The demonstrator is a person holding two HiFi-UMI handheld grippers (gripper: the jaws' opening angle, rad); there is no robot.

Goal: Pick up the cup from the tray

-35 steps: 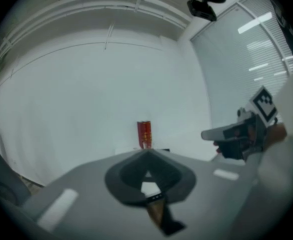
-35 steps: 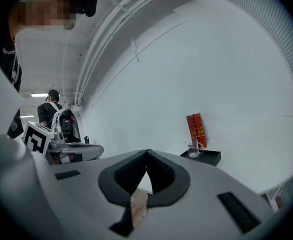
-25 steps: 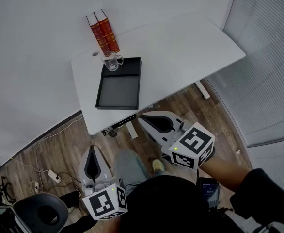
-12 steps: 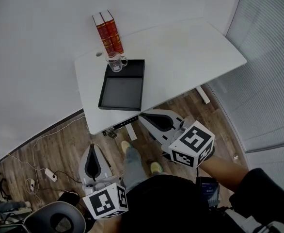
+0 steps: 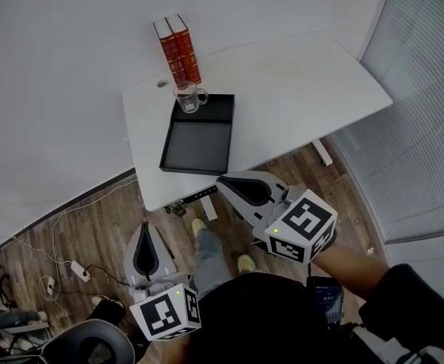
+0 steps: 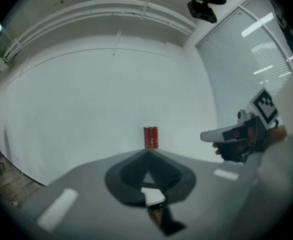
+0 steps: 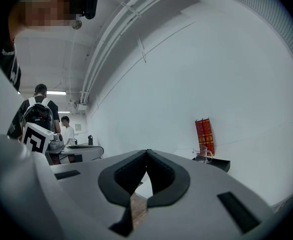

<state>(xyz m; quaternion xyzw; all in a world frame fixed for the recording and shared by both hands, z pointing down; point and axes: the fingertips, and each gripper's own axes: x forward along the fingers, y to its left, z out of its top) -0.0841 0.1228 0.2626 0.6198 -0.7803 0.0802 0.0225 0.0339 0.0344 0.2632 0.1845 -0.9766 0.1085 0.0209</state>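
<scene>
Head view: a white table (image 5: 305,82) stands against a pale wall above a wood floor (image 5: 85,218), well apart from the person, who is not yet within reach of it

On the table's near left part lies a black tray (image 5: 199,144), shallow and bare but for one thing. It sits close to the table's edge, probably so that it can be reached from the standing side

The right gripper (image 5: 220,179) is held out ahead at about table height and aimed roughly level toward the tray, which suggests it is the one meant to make the pick. Its jaws meet at the tips with nothing between them, so they would have to be spread before any grasp. The left gripper (image 5: 146,227) hangs lower and nearer the body, over the floor, also closed tight and empty, seemingly kept out of the way

Two red books (image 5: 180,51) stand upright on the table just behind the tray's far edge

The cup (image 5: 189,97), clear glass with its handle turned to the right, stands upright in the tray's far left corner, just in front of the books. Their nearness leaves little room behind it, so an approach from the front or the handle side looks the safer one. The task appears to be at its approach stage, with the cup untouched
</scene>
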